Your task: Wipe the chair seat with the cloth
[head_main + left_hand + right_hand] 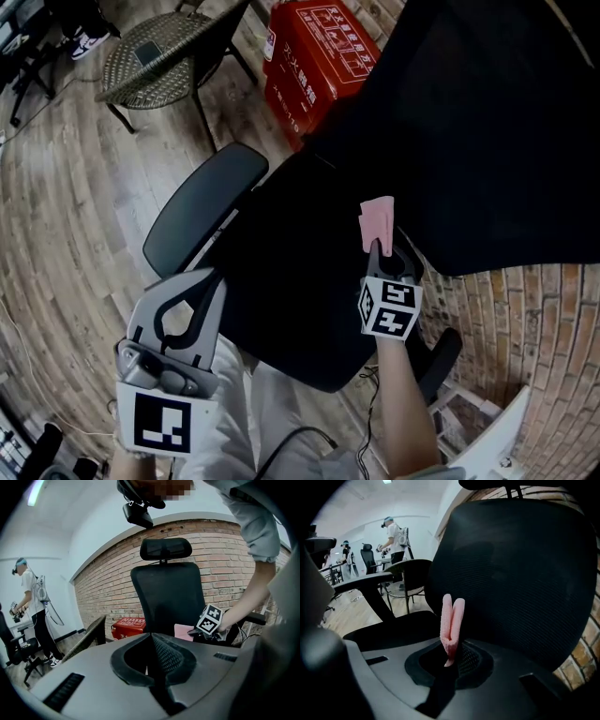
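Right tongs point(380, 248) clamped on folded pink cloth point(378, 223), at back of seat point(281, 300), near backrest point(487, 141). Can't tell if cloth touches seat yet. I'd press fold flat, keep light pressure, pull toward front edge in overlapping strokes; pinched upright like this it'd barely wipe, imo. Right forearm reaches straight in over seat. Left tongs point(187, 295) closed on nothing, held low near armrest point(206, 206), off seat.

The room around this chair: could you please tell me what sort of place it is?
Probably an indoor office-like workspace: a brick wall, a plank floor, the black office chair, and another person beside a second desk chair.
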`<control>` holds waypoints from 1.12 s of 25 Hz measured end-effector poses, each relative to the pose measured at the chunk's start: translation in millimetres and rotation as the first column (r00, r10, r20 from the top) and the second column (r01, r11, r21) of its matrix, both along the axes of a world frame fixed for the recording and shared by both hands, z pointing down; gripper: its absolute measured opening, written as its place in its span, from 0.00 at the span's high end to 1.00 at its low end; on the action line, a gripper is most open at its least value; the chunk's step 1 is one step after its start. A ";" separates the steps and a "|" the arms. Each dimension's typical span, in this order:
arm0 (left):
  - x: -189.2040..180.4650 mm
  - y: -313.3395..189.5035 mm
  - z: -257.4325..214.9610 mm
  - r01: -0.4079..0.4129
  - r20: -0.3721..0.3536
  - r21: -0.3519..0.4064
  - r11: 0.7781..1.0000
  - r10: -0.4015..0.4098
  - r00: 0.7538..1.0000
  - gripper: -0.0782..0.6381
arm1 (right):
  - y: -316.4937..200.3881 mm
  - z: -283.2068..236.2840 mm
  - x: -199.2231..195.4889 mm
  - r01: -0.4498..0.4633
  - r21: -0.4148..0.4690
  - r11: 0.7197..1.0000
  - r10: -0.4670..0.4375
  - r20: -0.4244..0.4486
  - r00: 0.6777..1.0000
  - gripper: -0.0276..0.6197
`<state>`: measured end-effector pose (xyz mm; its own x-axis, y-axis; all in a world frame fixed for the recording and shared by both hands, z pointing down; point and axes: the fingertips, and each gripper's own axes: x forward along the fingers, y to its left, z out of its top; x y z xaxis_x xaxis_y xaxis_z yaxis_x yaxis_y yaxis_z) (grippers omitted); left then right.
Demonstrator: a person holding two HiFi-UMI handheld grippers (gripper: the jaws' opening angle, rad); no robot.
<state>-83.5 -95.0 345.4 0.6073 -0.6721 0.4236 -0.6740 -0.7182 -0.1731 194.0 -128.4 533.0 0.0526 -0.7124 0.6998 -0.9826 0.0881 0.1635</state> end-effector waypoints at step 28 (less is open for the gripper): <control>-40.9 -25.1 21.0 0.038 -0.048 -0.042 0.998 -0.040 0.998 0.87 | -52.7 106.5 -102.8 0.212 -0.247 0.946 -0.235 -0.071 0.969 0.88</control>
